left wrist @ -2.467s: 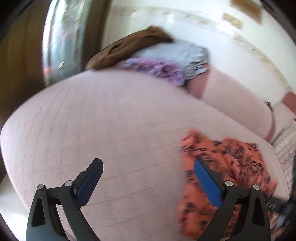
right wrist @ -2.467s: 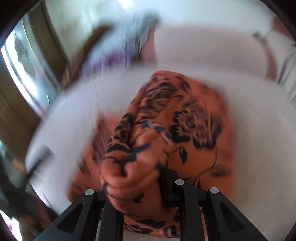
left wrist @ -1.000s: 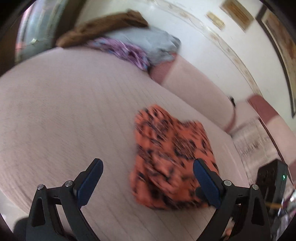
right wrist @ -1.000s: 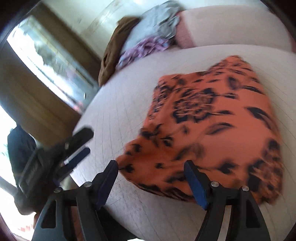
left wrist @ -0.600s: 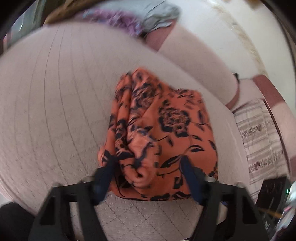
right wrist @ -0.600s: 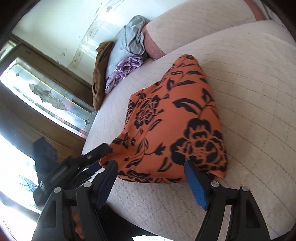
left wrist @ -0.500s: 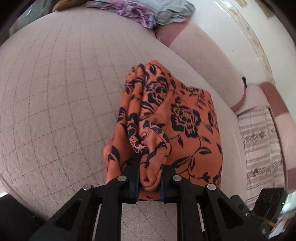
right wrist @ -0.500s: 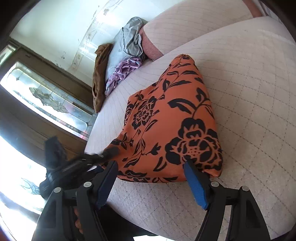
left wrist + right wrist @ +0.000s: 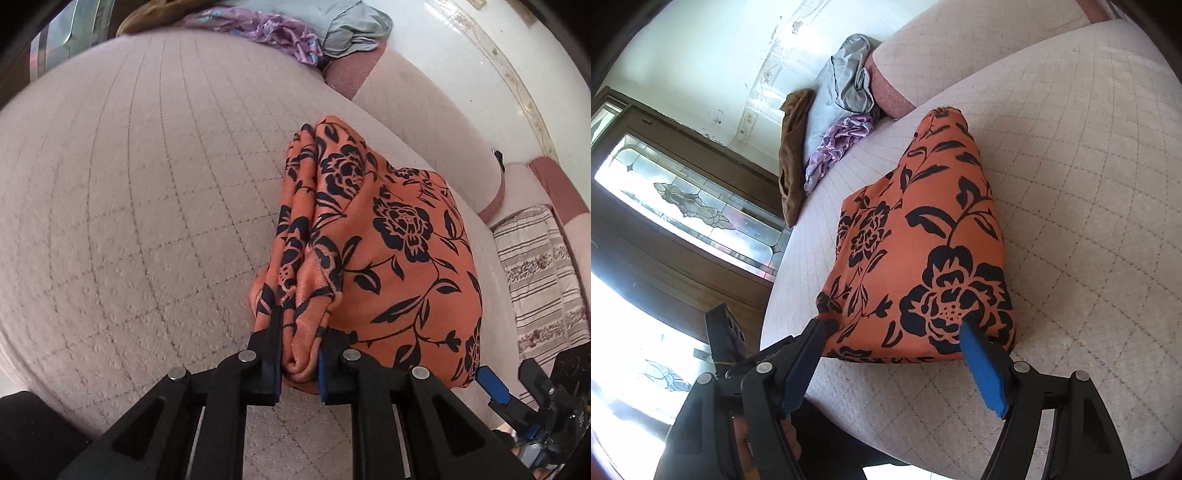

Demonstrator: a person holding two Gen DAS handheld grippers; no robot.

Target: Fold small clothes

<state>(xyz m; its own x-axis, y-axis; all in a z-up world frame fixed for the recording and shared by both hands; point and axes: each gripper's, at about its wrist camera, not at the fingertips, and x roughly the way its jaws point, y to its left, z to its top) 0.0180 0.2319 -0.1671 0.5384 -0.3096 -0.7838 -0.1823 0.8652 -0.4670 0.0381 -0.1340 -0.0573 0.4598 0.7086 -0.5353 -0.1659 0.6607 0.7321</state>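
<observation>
An orange garment with a black flower print (image 9: pixel 399 236) lies folded on a pale quilted sofa seat (image 9: pixel 147 206). My left gripper (image 9: pixel 300 354) is shut on a bunched edge of the garment at its near left corner. In the right wrist view the same garment (image 9: pixel 923 251) lies flat in front of my right gripper (image 9: pixel 892 354), which is open, its blue pads either side of the near edge without pinching it. The right gripper's blue pad also shows at the lower right of the left wrist view (image 9: pixel 493 386).
A pile of other clothes, brown (image 9: pixel 792 147), grey (image 9: pixel 842 85) and purple (image 9: pixel 838 142), lies at the far end of the sofa by the backrest. A striped cushion (image 9: pixel 535 280) is at the right. A leaded glass window (image 9: pixel 683 210) is at the left.
My right gripper let go of the garment and stayed open at its near edge. My left gripper moved in from the bare seat and shut on the garment's bunched left edge.
</observation>
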